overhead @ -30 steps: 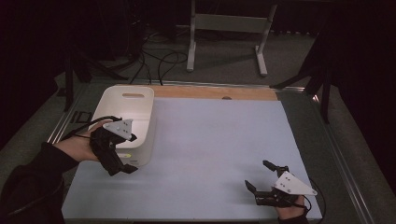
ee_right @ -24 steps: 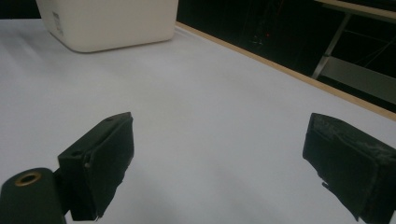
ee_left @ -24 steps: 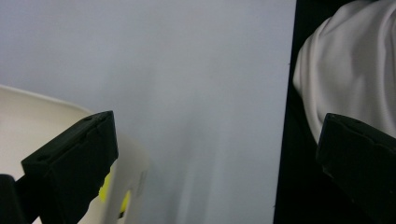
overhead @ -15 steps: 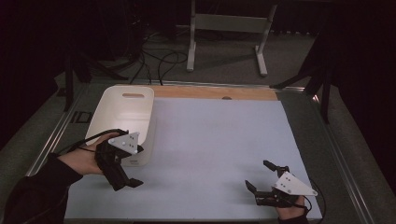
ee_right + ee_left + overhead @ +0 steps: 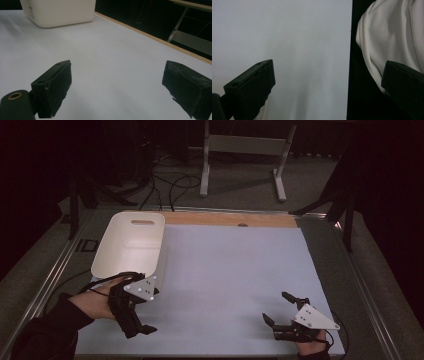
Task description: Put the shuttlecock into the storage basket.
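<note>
At the far left of the table (image 5: 240,270), a white plastic bin (image 5: 131,240) stood upright on the pale sheet, its handle slot on the far wall. Just in front of it, the left gripper (image 5: 139,329) hung over the near-left part of the sheet, its 2 jaws spread wide with nothing between them; its own view caught a white ribbed sleeve (image 5: 392,37) beyond the table edge. Well apart, near the right front corner, the right gripper (image 5: 280,312) rested low, jaws wide and empty, pointed toward the bin.
</note>
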{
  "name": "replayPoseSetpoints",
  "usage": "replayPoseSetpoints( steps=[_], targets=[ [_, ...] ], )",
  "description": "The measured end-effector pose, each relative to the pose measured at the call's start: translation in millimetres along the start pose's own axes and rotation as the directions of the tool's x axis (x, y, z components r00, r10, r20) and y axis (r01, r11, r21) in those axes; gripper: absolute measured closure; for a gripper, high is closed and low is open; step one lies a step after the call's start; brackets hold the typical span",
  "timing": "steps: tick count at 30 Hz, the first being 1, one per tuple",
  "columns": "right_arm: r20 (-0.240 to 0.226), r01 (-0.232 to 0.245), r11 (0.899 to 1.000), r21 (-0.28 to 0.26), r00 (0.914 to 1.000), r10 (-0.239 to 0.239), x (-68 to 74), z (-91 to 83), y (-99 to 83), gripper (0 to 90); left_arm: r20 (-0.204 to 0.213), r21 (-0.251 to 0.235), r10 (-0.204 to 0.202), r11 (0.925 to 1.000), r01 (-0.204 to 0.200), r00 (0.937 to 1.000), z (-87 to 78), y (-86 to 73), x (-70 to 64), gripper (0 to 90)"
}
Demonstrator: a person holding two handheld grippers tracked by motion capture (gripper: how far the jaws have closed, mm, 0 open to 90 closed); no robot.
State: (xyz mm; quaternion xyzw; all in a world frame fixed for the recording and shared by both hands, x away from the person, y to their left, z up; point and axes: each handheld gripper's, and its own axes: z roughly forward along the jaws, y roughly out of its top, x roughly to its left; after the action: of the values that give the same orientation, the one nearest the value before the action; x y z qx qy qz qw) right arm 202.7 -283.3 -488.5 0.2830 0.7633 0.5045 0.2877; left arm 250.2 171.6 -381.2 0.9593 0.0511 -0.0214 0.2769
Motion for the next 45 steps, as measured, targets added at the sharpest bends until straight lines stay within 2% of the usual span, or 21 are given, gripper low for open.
replayPoseSetpoints(
  steps=[6, 17, 21, 26, 30, 36, 42, 45],
  targets=[
    [-0.001, 0.003, 1.0, -0.003, 1.0, -0.003, -0.1, -0.3, 0.1, 9.0, 0.019, 0.03, -0.001, 0.9996, 0.0, 0.9998, 16.4, -3.1, -1.9, 0.0],
    [-0.002, 0.003, 1.0, -0.003, 1.0, -0.003, -0.1, -0.4, 0.2, 9.0, 0.023, 0.016, -0.016, 0.9998, 0.016, 0.9996, 37.2, -9.5, -3.6, 0.0],
    [-0.003, 0.003, 1.0, -0.002, 1.0, -0.003, -0.2, -0.4, 0.1, 9.0, 0.023, 0.024, -0.03, 0.9993, 0.029, 0.9993, 46.2, -14.1, -1.7, 0.0],
    [-0.002, 0.0, 1.0, -0.004, 1.0, 0.0, -0.5, -0.6, 0.1, 9.0, 0.04, 0.004, -0.054, 0.9985, 0.054, 0.9977, 56.2, -20.2, -1.0, 0.0],
    [-0.002, 0.0, 1.0, -0.003, 1.0, 0.0, -0.6, -0.6, 0.0, 9.0, 0.012, 0.002, -0.085, 0.9964, 0.085, 0.9963, 62.7, -24.4, 1.3, 0.0],
    [-0.004, -0.003, 1.0, -0.002, 1.0, 0.003, -0.6, -0.4, -0.1, 9.0, -0.019, 0.004, -0.108, 0.9942, 0.108, 0.994, 69.9, -29.7, 3.5, 0.0],
    [-0.005, -0.003, 1.0, -0.002, 1.0, 0.003, -0.7, -0.6, -0.2, 9.0, -0.035, 0.01, -0.108, 0.9941, 0.108, 0.9936, 75.4, -33.8, 3.3, 0.0],
    [-0.004, -0.001, 1.0, -0.004, 1.0, 0.001, -0.9, -0.6, -0.1, 9.0, -0.041, -0.008, -0.105, 0.9945, 0.105, 0.9936, 76.2, -37.0, 2.0, 0.0]
  ],
)
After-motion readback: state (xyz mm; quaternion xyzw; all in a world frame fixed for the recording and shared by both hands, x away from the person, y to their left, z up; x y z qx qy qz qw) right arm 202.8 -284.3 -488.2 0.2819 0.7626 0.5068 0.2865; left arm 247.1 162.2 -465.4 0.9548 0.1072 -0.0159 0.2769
